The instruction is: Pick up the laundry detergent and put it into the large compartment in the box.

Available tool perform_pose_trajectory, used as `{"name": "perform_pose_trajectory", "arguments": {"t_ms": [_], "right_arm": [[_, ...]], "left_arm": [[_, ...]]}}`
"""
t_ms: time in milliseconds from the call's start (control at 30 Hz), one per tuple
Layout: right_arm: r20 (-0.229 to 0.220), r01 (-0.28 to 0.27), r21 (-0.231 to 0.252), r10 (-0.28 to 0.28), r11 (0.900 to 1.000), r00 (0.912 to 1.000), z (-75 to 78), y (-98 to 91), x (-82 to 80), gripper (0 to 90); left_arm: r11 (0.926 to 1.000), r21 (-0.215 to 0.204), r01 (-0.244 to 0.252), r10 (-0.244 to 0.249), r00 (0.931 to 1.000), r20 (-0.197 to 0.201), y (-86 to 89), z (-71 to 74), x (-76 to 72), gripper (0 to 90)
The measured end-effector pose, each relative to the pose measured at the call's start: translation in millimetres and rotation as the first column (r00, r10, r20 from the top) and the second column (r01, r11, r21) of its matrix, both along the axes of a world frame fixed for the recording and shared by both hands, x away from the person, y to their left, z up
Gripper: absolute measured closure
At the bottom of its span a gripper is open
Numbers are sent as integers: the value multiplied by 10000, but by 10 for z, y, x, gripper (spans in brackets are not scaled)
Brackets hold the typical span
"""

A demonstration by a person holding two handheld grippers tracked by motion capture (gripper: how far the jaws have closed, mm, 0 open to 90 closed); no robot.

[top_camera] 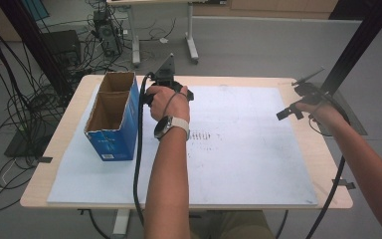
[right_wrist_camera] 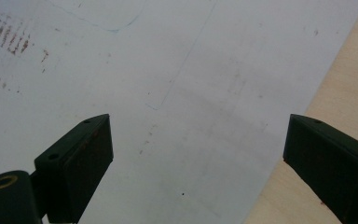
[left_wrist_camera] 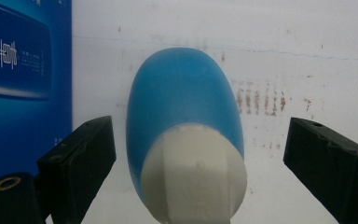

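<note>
Person is wearing a wristwatch (top_camera: pixel 165 127) w/ pale strap on left wrist. Black cables (top_camera: pixel 139 164) are trailing from black grippers, w/ brass-ringed screw holes (left_wrist_camera: pixel 7 183).

The bottle (left_wrist_camera: pixel 184 140) runs off the bottom edge in the left gripper view, its cap end cropped. The box (left_wrist_camera: pixel 25 88) is cut by the left edge, print too blurred to read. From above, the left hand (top_camera: pixel 166 102) hides the fingers beneath it.
</note>
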State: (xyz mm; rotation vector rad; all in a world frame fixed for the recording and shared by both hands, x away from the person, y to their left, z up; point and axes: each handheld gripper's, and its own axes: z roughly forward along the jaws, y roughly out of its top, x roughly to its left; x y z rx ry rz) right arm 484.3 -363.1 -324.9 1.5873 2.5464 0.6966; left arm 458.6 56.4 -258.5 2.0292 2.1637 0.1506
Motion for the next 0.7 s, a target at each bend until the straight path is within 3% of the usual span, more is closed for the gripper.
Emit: {"name": "perform_pose_trajectory", "arguments": {"t_ms": [700], "right_arm": [[-22,16,-17,-17,10000,10000,-10,-13,-2,81]], "left_arm": [[10000,15,16,-16,10000,-12,6,2,0,94]]}}
